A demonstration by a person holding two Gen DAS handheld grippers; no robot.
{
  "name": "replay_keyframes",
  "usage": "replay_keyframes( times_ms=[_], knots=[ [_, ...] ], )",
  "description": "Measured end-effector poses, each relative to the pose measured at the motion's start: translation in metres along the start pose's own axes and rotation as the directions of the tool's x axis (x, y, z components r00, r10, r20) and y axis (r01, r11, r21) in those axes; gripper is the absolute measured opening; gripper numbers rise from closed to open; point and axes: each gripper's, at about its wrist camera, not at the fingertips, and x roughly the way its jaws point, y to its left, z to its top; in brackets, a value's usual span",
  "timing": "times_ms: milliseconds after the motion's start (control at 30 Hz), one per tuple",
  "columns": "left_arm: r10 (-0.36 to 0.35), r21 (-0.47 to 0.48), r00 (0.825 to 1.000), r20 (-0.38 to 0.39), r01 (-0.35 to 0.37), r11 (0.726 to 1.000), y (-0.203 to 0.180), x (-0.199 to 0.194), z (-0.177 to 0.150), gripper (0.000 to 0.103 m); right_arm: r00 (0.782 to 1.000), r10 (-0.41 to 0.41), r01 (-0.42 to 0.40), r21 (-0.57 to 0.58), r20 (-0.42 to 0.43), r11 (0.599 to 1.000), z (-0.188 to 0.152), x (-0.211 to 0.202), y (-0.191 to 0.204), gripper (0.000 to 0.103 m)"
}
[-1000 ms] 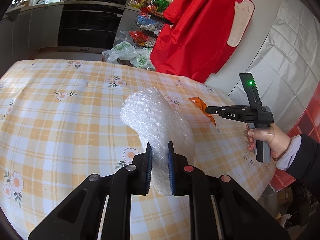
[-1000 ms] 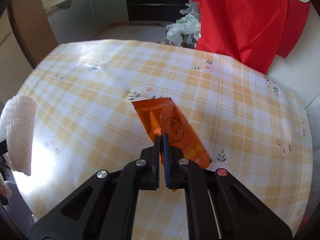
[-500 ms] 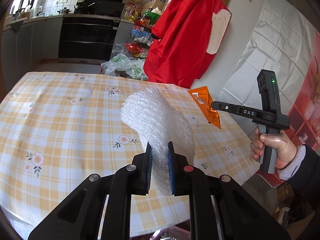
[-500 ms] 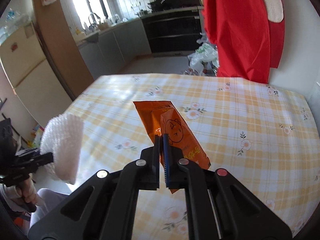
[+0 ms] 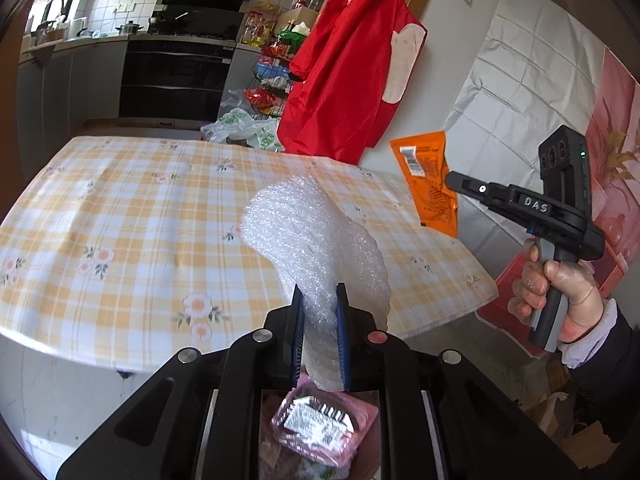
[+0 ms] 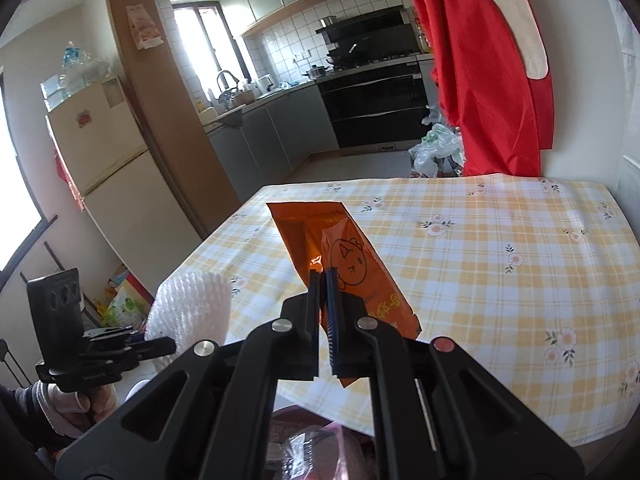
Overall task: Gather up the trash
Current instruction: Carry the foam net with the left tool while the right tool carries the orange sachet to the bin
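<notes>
My left gripper (image 5: 319, 300) is shut on a crumpled sheet of white bubble wrap (image 5: 312, 236), held in the air in front of the table's near edge. My right gripper (image 6: 324, 280) is shut on an orange snack wrapper (image 6: 340, 256) with a cartoon face, also lifted off the table. The wrapper (image 5: 430, 184) and the right gripper (image 5: 452, 180) show at the right of the left wrist view; the bubble wrap (image 6: 192, 312) and left gripper (image 6: 170, 346) show at lower left of the right wrist view. Below both grippers lies a bin with pink plastic packaging (image 5: 320, 420).
A table with a yellow checked floral cloth (image 5: 140, 220) lies ahead. A red garment (image 5: 348, 68) hangs beyond its far edge. Plastic bags (image 5: 240, 128) lie on the kitchen floor. A fridge (image 6: 108, 180) stands at left in the right wrist view.
Both grippers have lifted and pulled back from the table with their items. The table's near edge and the bin below have come into view.
</notes>
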Motion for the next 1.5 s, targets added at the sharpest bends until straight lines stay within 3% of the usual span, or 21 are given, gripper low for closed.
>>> replay_keyframes(
  times_ms=[400,900,1000,1133,1267,1400,1500],
  knots=[
    [0.042,-0.053,0.992,-0.117,-0.048,0.997,-0.004,-0.018,-0.073,0.014,0.998,0.052,-0.053,0.015,0.045,0.998,-0.050,-0.043,0.046,0.007],
    [0.092,-0.024,0.967,-0.238,-0.101,0.995,-0.010,0.014,-0.098,0.019,0.997,0.067,-0.069,0.076,0.028,0.995,-0.084,-0.046,0.031,0.007],
    [0.090,-0.023,0.960,-0.265,-0.100,0.995,-0.009,0.023,-0.103,0.024,0.997,0.073,-0.074,0.090,0.019,0.993,-0.089,-0.042,0.026,0.007],
    [0.080,-0.001,0.958,-0.276,-0.083,0.997,-0.014,0.029,-0.105,0.048,0.997,0.075,-0.075,0.106,0.009,0.992,-0.093,-0.038,0.020,0.007],
    [0.090,0.025,0.960,-0.264,-0.087,0.996,-0.020,0.028,-0.102,0.059,0.997,0.080,-0.081,0.112,0.016,0.990,-0.092,-0.040,0.019,0.007],
    [0.119,0.021,0.974,-0.192,-0.117,0.993,-0.017,0.014,-0.089,0.071,0.997,0.079,-0.080,0.097,0.018,0.992,-0.090,-0.044,0.024,0.007],
    [0.139,0.020,0.987,-0.086,-0.138,0.990,-0.015,-0.009,-0.072,0.078,0.998,0.069,-0.069,0.066,0.006,0.995,-0.091,-0.045,0.033,0.007]
  ],
)
